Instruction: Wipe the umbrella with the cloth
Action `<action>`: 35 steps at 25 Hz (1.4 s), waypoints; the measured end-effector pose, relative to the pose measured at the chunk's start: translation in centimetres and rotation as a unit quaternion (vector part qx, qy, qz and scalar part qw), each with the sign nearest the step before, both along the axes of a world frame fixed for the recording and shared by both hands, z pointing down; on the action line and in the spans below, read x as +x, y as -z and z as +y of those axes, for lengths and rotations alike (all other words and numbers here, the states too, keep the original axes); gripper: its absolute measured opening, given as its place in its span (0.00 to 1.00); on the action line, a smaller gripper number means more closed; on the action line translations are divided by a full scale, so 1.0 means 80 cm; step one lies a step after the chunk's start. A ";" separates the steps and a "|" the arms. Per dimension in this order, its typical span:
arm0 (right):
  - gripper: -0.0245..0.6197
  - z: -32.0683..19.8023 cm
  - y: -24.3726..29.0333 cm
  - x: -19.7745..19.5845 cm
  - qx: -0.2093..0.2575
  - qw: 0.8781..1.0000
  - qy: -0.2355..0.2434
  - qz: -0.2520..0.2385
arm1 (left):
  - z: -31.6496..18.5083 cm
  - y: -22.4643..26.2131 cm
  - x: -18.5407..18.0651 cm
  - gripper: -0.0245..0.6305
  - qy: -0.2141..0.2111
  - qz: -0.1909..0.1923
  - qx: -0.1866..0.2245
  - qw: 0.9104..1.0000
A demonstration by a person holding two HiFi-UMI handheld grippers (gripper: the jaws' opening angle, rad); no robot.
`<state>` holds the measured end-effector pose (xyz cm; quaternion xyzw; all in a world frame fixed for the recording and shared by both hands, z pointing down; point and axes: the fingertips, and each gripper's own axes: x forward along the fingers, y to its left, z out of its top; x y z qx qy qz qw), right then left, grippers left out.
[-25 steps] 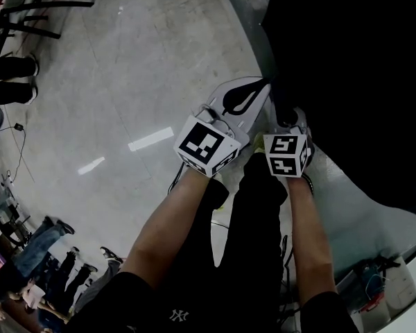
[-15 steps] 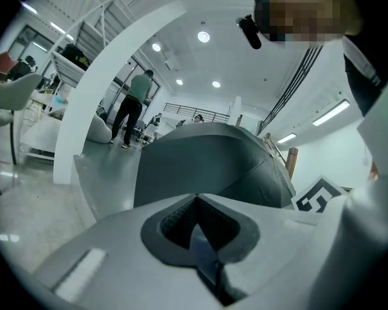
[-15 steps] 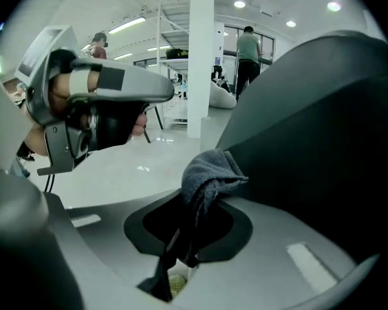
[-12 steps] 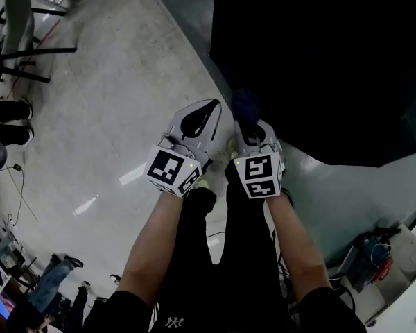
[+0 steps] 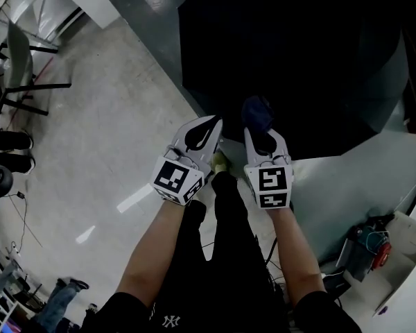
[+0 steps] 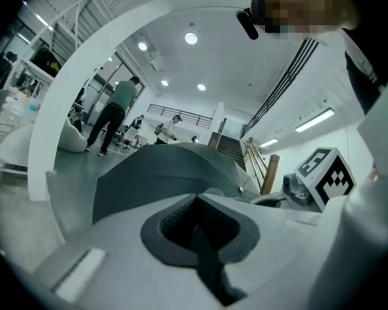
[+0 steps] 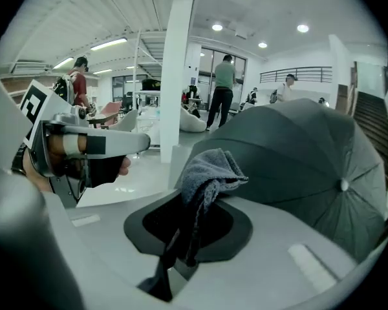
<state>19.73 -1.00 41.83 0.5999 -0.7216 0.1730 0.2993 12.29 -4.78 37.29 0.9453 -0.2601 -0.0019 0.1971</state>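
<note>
Lying open on the floor [image 5: 104, 123] ahead of you, the black umbrella [image 5: 298, 61] looks unwiped; the whole canopy remains. The cloth [image 5: 256, 111] hovers at its near edge, clamped in your right gripper [image 5: 261, 132]. Your left gripper [image 5: 202, 129] is closed on nothing.

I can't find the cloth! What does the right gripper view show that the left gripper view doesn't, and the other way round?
Only the right gripper view shows the cloth, a grey one pinched in the right tongs, and a white pillar behind it. Only the left gripper view shows the left tongs, shut with nothing in them, and the marker cube on the other gripper. Both show the open dark umbrella just ahead and people walking far off in the hall.
</note>
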 end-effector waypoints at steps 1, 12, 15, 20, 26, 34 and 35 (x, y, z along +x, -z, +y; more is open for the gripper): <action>0.16 0.002 0.009 0.019 0.003 1.000 -0.011 0.006 | 0.001 0.008 0.011 0.04 -0.005 0.002 0.001 1.000; 0.16 0.010 0.049 0.207 0.021 0.992 -0.104 0.073 | 0.003 0.011 0.104 0.04 -0.019 0.002 -0.014 1.000; 0.16 0.004 0.034 0.224 0.018 0.991 -0.104 0.080 | -0.001 -0.008 0.111 0.04 -0.004 -0.006 -0.022 1.000; 0.16 -0.015 -0.003 0.204 0.001 0.994 -0.064 0.083 | -0.014 -0.041 0.101 0.04 0.018 -0.019 -0.037 0.999; 0.16 -0.019 -0.016 0.183 -0.004 0.997 -0.022 0.077 | -0.015 -0.062 0.091 0.04 0.042 -0.021 -0.042 0.998; 0.16 -0.033 -0.043 0.116 -0.003 0.998 0.013 0.062 | -0.032 -0.103 0.057 0.04 0.066 -0.020 -0.045 0.997; 0.16 -0.036 -0.046 0.106 -0.002 0.998 0.019 0.061 | -0.035 -0.106 0.053 0.04 0.067 -0.018 -0.044 0.997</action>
